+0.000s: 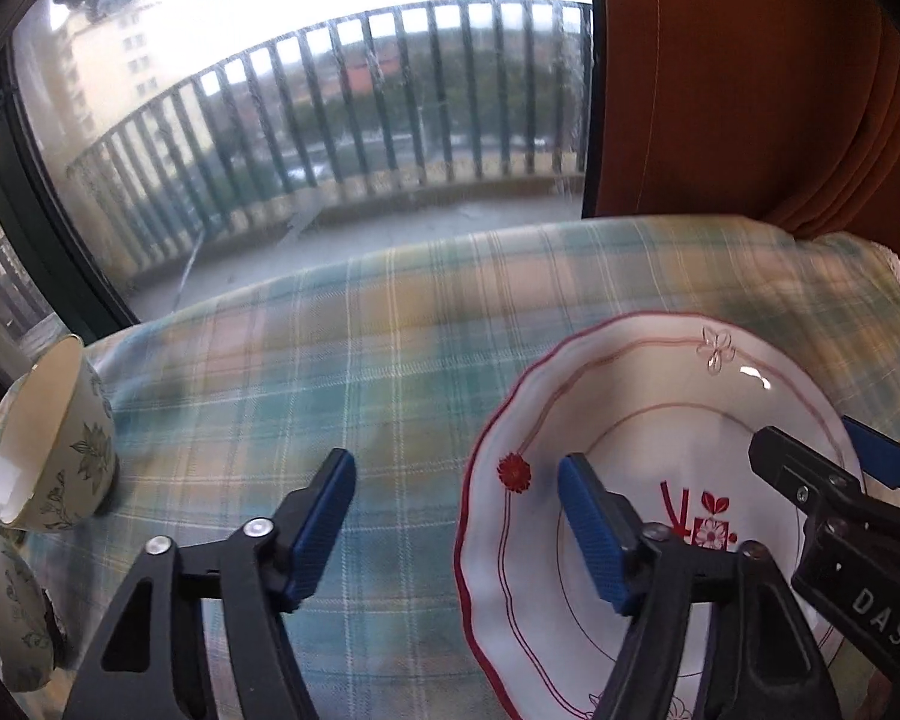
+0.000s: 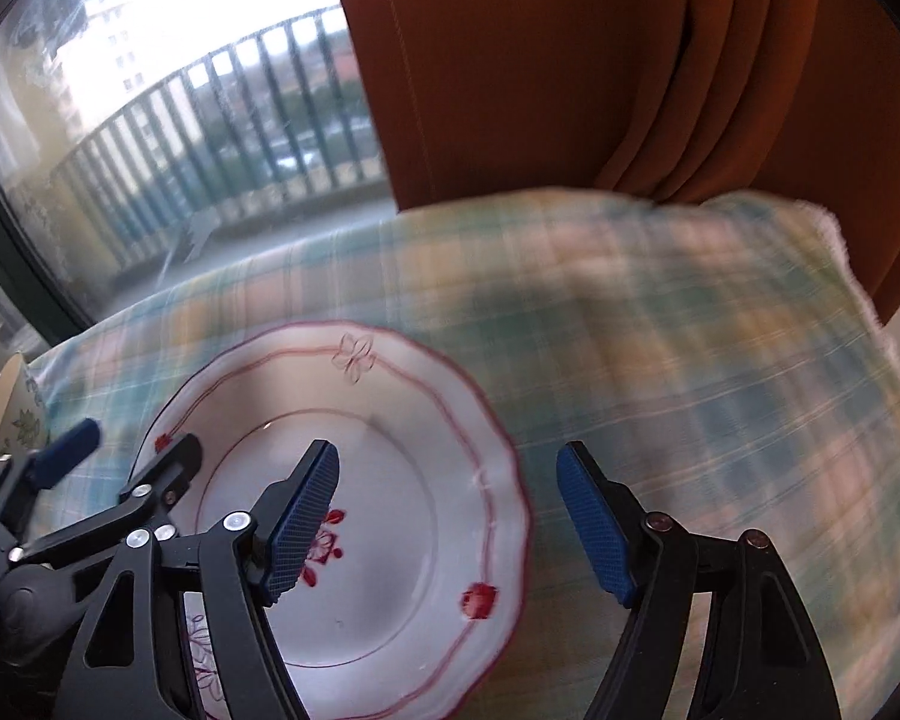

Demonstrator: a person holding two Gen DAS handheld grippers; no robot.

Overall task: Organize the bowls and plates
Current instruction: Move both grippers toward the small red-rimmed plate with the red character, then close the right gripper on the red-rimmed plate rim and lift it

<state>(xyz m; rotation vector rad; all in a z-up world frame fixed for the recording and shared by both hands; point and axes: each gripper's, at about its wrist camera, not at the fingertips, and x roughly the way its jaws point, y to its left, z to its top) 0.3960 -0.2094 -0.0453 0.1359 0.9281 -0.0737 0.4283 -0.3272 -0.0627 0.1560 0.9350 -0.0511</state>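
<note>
A white scalloped plate with a red rim and red flower prints lies flat on the plaid tablecloth. My left gripper is open and straddles the plate's left rim, one blue pad over the cloth and the other over the plate's well. In the right wrist view my right gripper is open too, straddling the right rim of the plate. Neither gripper's pads press on the rim. Each gripper shows in the other's view: the right gripper and the left gripper.
Floral bowls lie tipped on their sides at the table's left edge, with another bowl nearer; one bowl shows in the right wrist view. A window with a balcony railing is behind the table, and an orange curtain hangs at the back right.
</note>
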